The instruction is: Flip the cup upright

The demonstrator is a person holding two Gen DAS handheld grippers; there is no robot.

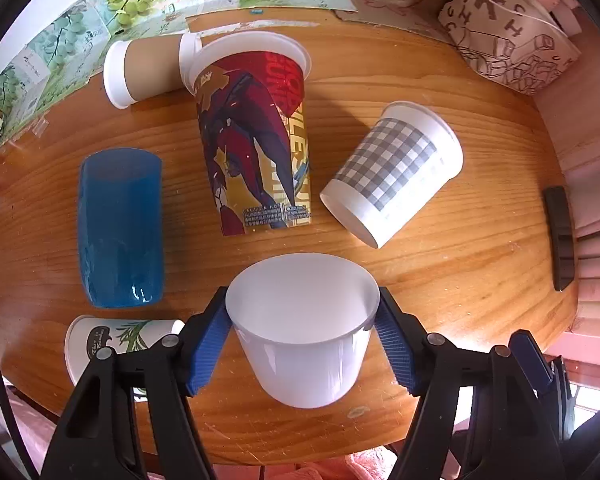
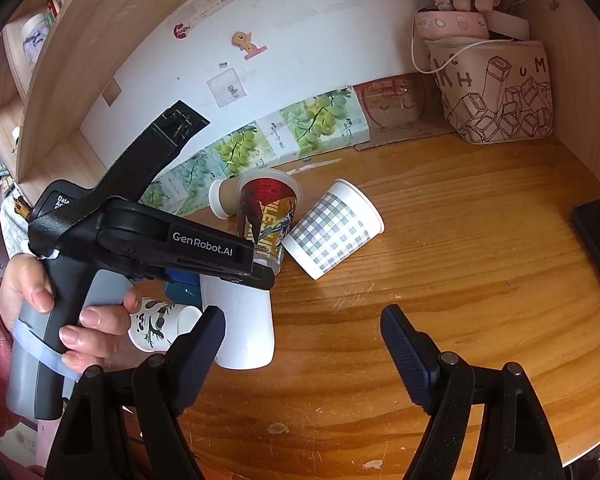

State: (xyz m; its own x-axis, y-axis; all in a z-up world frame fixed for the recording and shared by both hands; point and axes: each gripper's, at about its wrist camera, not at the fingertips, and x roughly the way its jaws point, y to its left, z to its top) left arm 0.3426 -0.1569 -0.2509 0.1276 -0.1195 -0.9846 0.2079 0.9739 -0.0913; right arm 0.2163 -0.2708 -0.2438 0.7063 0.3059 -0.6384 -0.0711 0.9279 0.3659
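- The left gripper pinches the white cup near its rim, just over the table; thin walls could buckle or slip
- Its base might clip the checked cup beside it
- The right gripper hangs wide, holding nothing

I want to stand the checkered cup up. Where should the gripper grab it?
Grip the checkered cup across its patterned middle, coming from above with the free right gripper. It lies on its side, so the round wall faces up, with wooden table around it.
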